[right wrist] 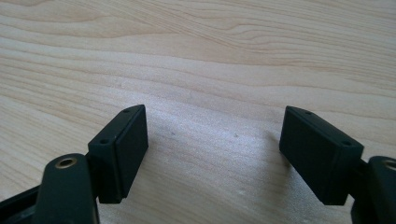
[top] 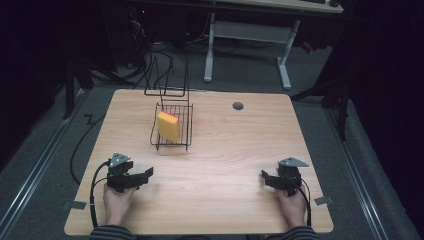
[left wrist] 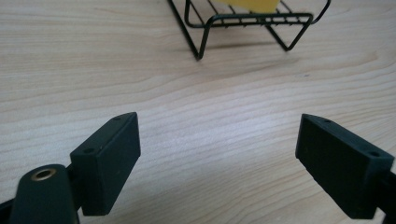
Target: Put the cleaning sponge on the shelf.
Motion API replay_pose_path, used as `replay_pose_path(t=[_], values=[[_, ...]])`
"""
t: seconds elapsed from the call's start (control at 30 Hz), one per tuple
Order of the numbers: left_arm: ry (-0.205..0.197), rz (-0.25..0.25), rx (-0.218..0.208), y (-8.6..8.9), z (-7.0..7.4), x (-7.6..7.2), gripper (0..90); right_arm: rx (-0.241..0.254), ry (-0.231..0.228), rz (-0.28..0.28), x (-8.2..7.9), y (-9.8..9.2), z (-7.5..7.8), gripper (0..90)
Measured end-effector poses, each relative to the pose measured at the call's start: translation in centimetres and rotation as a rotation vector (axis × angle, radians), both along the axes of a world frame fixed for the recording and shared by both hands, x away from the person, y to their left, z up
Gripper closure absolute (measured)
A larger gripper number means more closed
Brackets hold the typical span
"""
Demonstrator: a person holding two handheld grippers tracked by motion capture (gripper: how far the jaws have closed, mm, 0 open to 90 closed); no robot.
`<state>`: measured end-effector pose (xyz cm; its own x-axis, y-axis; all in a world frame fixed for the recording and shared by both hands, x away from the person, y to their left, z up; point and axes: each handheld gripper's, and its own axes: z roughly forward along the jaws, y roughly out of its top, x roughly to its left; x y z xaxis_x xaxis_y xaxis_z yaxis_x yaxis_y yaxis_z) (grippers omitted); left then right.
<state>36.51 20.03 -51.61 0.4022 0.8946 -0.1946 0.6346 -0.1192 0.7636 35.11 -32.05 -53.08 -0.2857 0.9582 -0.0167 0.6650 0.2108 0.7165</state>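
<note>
A yellow sponge (top: 169,125) stands on edge inside a black wire rack (top: 188,126) on the far middle of the wooden table (top: 225,165). My left gripper (top: 146,173) rests low at the near left of the table, pointing right and slightly away, well short of the rack. Its jaws stand apart over bare wood. In the left gripper view, that gripper (left wrist: 219,121) faces the rack's front feet (left wrist: 205,32) and the sponge's lower edge (left wrist: 254,4). My right gripper (top: 263,176) lies at the near right, and its own view (right wrist: 214,112) shows open jaws with nothing between them.
Just behind the rack, a taller black wire frame (top: 167,80) stands at the table's far edge. A round grey cable hole (top: 238,106) sits at the far right of the tabletop. Beyond the table are a white desk frame (top: 247,45) and cables on the floor.
</note>
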Motion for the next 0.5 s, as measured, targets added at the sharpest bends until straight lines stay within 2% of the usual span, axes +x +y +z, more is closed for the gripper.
replay_pose_path(t=[0.13,0.2,0.5], values=[[0.000,0.008,0.022,0.0,-0.4,-0.1,14.8,0.000,0.000,0.000,0.0,0.0,0.0,24.0],[0.003,0.018,0.048,0.0,-0.9,-0.2,14.8,0.000,0.000,0.000,0.0,0.0,0.0,23.9],[0.017,0.037,0.073,0.2,-1.9,-0.4,14.9,0.000,0.000,0.000,0.0,0.0,0.0,24.0]])
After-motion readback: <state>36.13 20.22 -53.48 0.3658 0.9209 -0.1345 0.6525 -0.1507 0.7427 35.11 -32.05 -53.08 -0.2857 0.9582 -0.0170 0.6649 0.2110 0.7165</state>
